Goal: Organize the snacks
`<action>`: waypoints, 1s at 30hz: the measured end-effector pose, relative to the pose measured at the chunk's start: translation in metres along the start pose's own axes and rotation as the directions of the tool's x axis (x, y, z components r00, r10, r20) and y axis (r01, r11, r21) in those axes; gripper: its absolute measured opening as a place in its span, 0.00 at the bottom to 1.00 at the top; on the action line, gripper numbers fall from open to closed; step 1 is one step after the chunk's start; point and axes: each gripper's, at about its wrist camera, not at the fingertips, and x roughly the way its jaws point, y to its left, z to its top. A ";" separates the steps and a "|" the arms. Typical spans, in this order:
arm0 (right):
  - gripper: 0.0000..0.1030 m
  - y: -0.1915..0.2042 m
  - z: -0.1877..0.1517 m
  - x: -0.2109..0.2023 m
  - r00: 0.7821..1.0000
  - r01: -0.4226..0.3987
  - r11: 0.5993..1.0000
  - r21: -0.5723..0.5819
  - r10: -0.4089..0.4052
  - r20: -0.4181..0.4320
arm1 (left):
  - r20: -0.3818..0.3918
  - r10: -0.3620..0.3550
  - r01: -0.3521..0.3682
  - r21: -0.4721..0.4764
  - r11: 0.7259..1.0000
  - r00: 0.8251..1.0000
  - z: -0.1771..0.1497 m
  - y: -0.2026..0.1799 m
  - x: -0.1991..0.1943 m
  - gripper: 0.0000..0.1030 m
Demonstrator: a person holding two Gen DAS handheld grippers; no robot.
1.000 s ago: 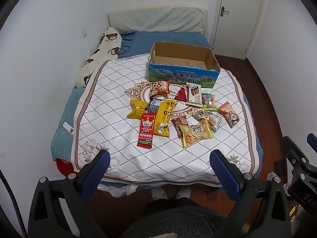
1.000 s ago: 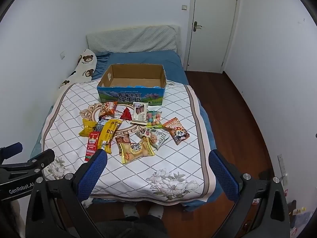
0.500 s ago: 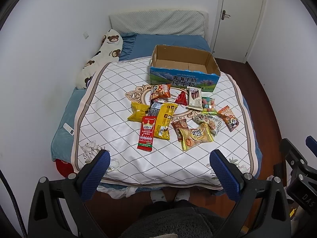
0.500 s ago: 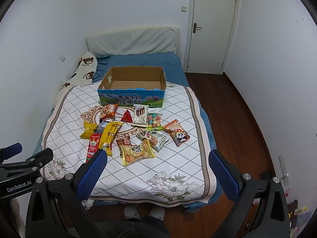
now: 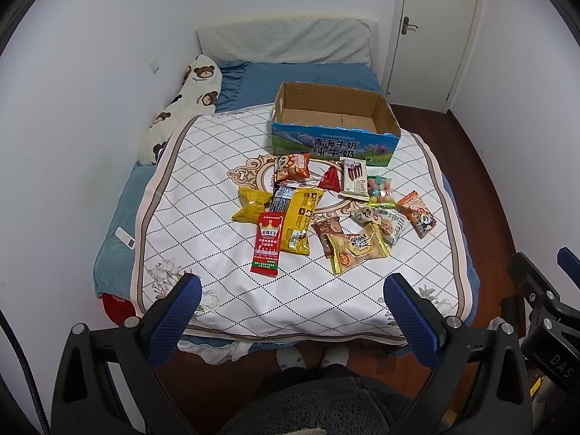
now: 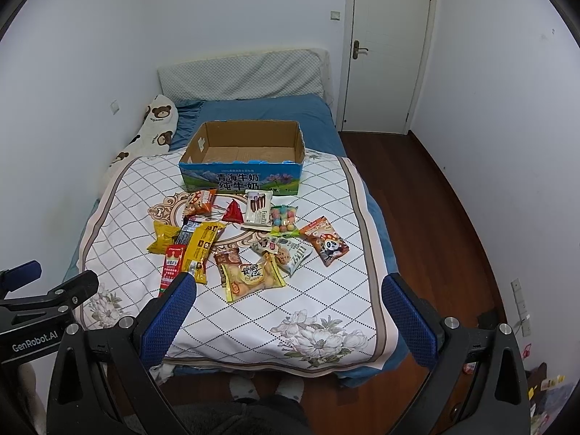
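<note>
Several snack packets lie in a cluster on the bed's white quilt (image 5: 203, 217): a red stick packet (image 5: 267, 243), a yellow packet (image 5: 300, 219), a cookie packet (image 5: 359, 247), a panda packet (image 5: 417, 214). An open, empty cardboard milk box (image 5: 335, 123) stands behind them; it also shows in the right wrist view (image 6: 246, 159). My left gripper (image 5: 290, 304) and my right gripper (image 6: 286, 302) are both open and empty, held above the foot of the bed, well short of the snacks.
A bear-print pillow (image 5: 181, 108) lies along the left wall. A grey headboard cushion (image 6: 243, 76) is at the back. A white door (image 6: 388, 47) and wooden floor (image 6: 435, 210) are on the right. My feet in socks (image 5: 311, 357) are at the bed's foot.
Both views have tilted slightly, so the bed and snacks sit lower in the frames. Nothing on the bed has moved and both grippers stay open.
</note>
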 end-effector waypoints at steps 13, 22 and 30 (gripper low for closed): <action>1.00 0.004 -0.001 -0.002 1.000 -0.004 1.000 0.011 0.004 0.004 | 0.001 -0.005 0.005 0.001 1.000 1.000 0.000 0.001 -0.002 1.00; 1.00 0.000 -0.002 -0.003 1.000 -0.012 1.000 0.021 0.012 0.004 | -0.001 -0.003 0.003 0.001 1.000 1.000 -0.001 0.000 -0.003 1.00; 1.00 0.000 -0.001 -0.003 1.000 -0.015 1.000 0.024 0.015 0.005 | -0.002 -0.004 0.004 0.000 1.000 1.000 -0.003 -0.001 -0.005 1.00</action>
